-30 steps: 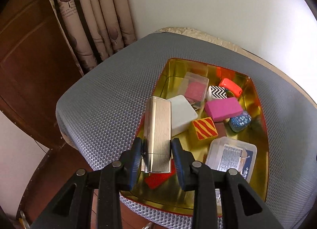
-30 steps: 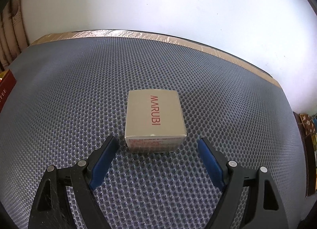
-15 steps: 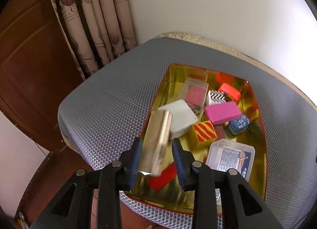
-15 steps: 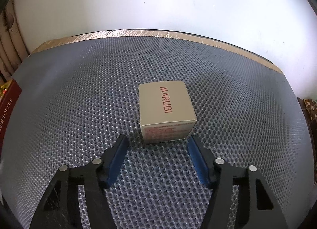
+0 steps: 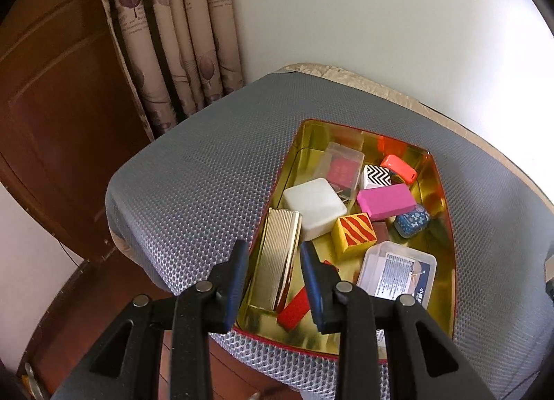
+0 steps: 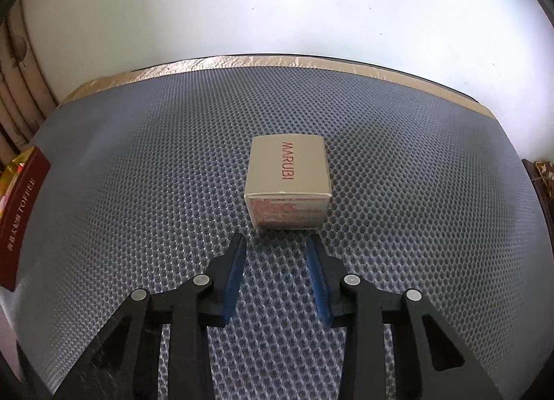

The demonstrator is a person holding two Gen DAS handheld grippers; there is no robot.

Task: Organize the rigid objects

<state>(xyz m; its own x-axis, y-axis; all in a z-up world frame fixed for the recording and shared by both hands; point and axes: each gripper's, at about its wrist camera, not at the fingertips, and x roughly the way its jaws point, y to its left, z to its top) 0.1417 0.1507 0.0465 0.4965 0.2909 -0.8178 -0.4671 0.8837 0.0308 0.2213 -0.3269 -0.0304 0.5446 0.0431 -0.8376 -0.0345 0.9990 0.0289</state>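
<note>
Releasing the gold ribbed case (image 5: pixel 277 258) into the gold tin (image 5: pixel 446 227), we are keeping the left gripper (image 5: pixel 273 279) narrowly spread with the case lying free between its pads, no longer pinched. Moving right, we are closing the right gripper (image 6: pixel 275 272) on nothing, its jaws just narrowed short of the MARUBI box (image 6: pixel 287 178) on the mesh cushion (image 6: pixel 138 164), so that box is still waiting to be packed.

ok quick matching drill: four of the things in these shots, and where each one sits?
1. MARUBI box
2. gold ribbed case
3. pink block
4. clear labelled box

A. along the tin's left wall in the left wrist view
B. on the grey mesh mat, outside the tin
C. the tin's near right corner
D. mid-tin, beside the zebra block

Pairs: 1-B, 2-A, 3-D, 4-C
</note>
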